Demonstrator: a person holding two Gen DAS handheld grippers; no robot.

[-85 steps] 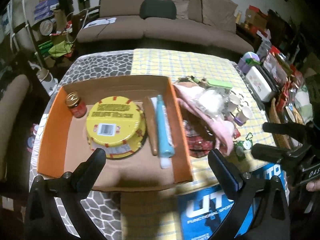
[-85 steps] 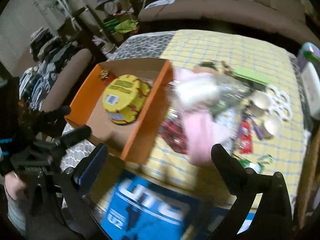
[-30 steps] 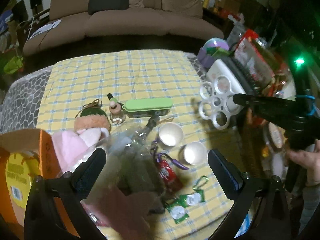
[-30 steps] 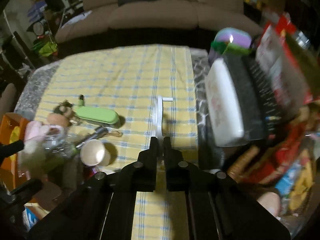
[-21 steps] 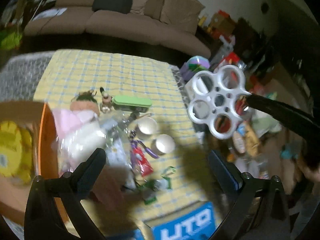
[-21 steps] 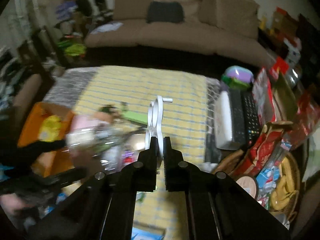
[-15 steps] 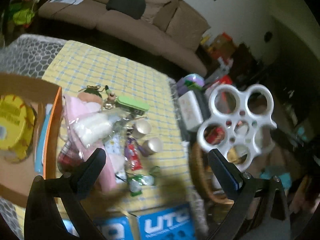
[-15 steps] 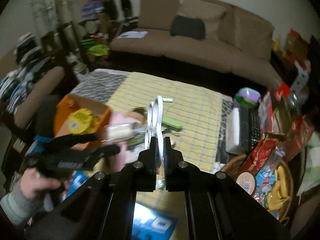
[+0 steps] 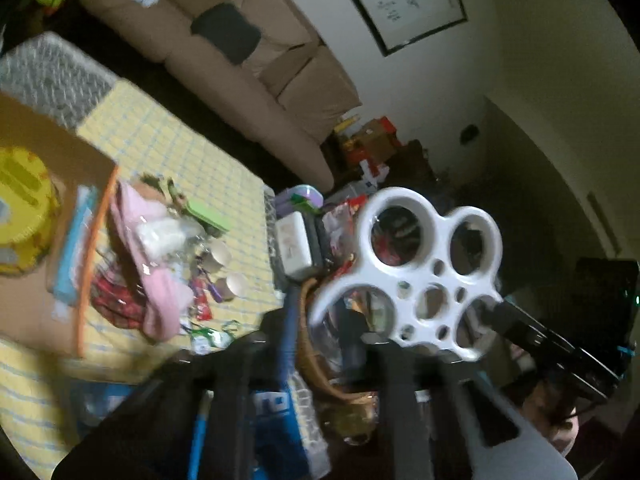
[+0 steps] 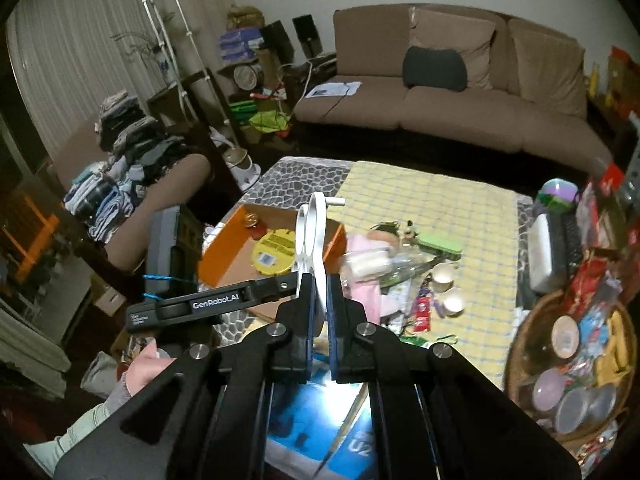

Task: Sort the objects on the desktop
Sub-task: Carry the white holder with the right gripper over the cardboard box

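Observation:
A white plastic holder with several round holes hangs in the air above the table's near right corner. My right gripper is shut on its lower edge, so this view has the holder edge-on. It reaches in from the right in the left wrist view. My left gripper is closing on the rim of the holder's lower left ring, with one finger outside and one behind the hole. Its tip meets the holder from the left, just above my right fingers.
An orange-walled cardboard box holds a yellow tin on the table's left. Pink cloth, paper cups and small clutter cover the yellow checked cloth. A wicker basket of snacks stands right. A blue box lies below.
The right gripper lifted the white holder off the table and carried it up and toward me. The left gripper swung up to it and its wide jaws came together on the ring's rim.

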